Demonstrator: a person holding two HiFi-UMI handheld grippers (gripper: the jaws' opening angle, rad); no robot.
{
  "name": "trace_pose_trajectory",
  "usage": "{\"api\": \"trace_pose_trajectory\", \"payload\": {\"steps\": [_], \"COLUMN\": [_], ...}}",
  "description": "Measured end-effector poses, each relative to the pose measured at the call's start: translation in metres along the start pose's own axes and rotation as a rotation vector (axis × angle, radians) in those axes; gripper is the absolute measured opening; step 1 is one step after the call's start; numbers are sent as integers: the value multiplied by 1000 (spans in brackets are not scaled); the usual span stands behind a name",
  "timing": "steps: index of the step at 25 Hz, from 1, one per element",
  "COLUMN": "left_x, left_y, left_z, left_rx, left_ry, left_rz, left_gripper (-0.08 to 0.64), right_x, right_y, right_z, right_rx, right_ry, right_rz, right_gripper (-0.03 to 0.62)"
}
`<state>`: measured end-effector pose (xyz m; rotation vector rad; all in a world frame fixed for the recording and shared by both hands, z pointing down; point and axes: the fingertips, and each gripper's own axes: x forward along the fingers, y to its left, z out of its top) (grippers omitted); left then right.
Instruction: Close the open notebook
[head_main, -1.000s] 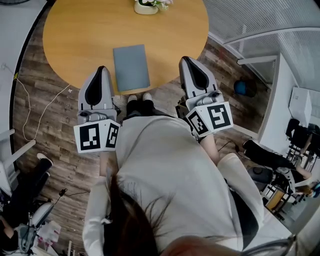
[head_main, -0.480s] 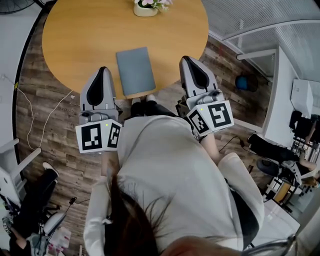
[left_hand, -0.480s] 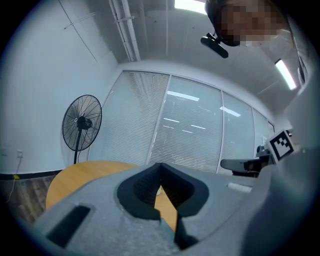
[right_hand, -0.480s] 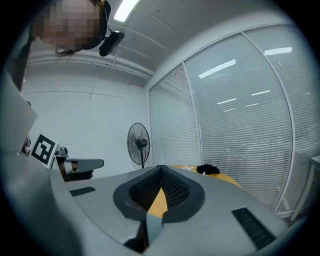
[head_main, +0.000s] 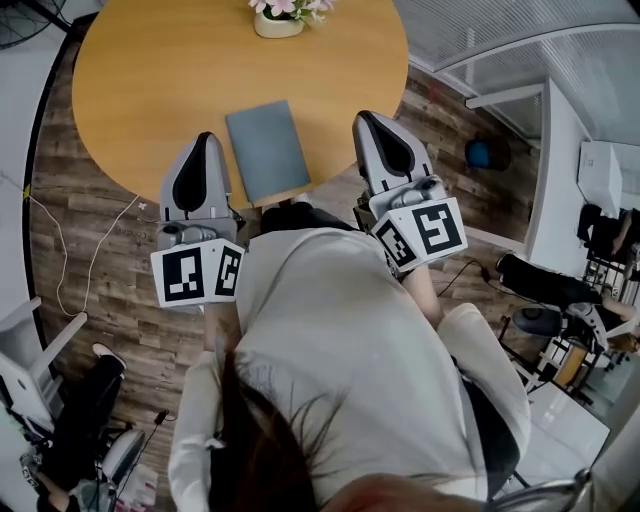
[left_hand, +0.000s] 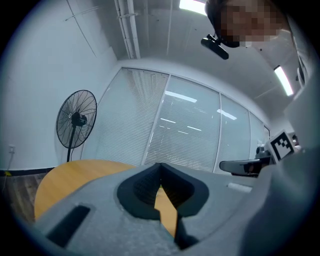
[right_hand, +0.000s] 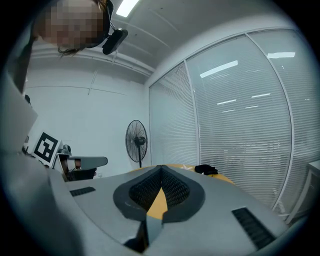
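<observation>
On the round bench (head_main: 150, 90) the grey notebook (head_main: 267, 152) lay shut near the person's edge, between the left gripper (head_main: 203, 140) and right gripper (head_main: 364, 118); both pairs of jaws were pressed together, holding nothing.

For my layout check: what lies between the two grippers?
The closed grey notebook, lying at the near edge of the table; the head view shows it.

Place: likely office | glass partitions (left_hand: 190, 130) with blinds (right_hand: 240, 145), round table (head_main: 180, 90), fan (left_hand: 76, 120)
</observation>
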<state>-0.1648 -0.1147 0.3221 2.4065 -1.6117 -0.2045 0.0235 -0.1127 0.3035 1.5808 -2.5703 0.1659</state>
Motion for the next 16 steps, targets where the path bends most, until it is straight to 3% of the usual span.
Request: {"api": "trace_pose_trajectory", "payload": {"steps": [16], "left_x": [-8], "left_y": [2], "left_z": [-11], "left_rx": [-3], "left_ry": [31], "left_rz": [29], "left_gripper": [15], "right_x": [4], "right_y": [-2], "right_z": [-9], "right_rx": [22], "right_ry": [14], "right_rz": [19], "right_gripper": [2]}}
